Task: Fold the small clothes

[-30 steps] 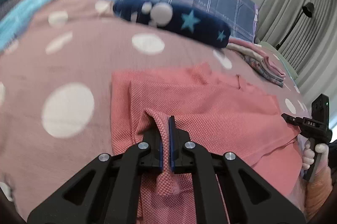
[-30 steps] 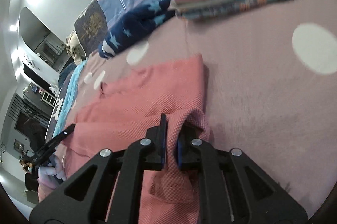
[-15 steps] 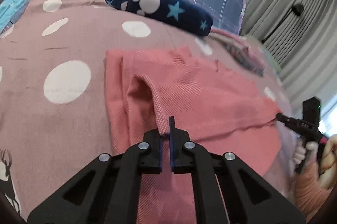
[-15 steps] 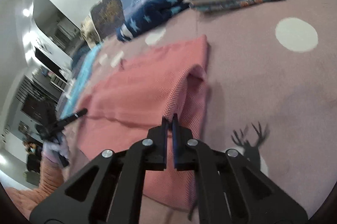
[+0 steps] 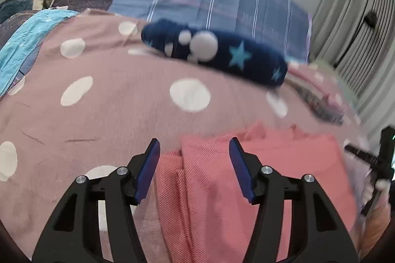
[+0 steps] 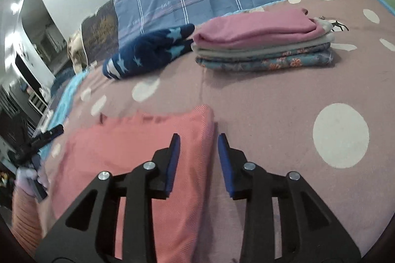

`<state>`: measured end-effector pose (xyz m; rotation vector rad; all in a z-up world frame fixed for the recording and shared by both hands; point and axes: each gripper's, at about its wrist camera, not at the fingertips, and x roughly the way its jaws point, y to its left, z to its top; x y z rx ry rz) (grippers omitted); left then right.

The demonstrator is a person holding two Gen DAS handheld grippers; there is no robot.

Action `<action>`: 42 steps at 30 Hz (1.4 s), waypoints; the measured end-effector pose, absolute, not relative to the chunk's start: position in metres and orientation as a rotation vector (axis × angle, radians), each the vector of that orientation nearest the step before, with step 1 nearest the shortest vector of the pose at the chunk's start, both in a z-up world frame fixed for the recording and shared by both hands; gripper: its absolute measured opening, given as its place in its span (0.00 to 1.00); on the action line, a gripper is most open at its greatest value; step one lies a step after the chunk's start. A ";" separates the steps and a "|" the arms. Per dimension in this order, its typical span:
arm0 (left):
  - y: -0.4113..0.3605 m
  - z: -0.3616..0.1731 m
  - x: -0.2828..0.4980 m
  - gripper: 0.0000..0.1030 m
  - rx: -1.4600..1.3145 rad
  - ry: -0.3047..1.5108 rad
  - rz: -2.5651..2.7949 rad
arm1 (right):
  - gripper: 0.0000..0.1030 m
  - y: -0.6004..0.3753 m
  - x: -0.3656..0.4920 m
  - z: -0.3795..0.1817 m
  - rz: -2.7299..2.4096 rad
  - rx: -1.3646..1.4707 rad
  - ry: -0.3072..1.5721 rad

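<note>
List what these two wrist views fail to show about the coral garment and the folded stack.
- Coral garment, left wrist view: near hem cut off by the bottom edge and the open left gripper.
- Same garment, right wrist view: near edge hidden behind the open right gripper.
- Folded stack, left wrist view: motion-blurred, layers uncountable.

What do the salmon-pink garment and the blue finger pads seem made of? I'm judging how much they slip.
The salmon-pink garment looks like a soft matte knit, probably cotton: a fine ribbed weave shows. The blue pads on the right hand-held gripper look like matte rubber or foam with fine ridges; which one is unclear.
</note>
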<state>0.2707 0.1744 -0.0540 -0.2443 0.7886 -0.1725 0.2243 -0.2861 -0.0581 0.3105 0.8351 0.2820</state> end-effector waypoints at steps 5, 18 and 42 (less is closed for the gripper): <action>0.166 -0.074 0.295 0.30 -0.176 0.866 -0.179 | 0.39 -0.276 0.252 -0.070 0.292 0.307 0.879; 0.162 -0.014 0.280 0.03 -0.088 0.631 -0.181 | 0.05 -0.262 0.261 -0.038 0.269 0.250 0.749; 0.121 -0.072 0.113 0.27 -0.062 0.850 -0.305 | 0.25 -0.237 0.062 -0.062 0.399 0.149 0.860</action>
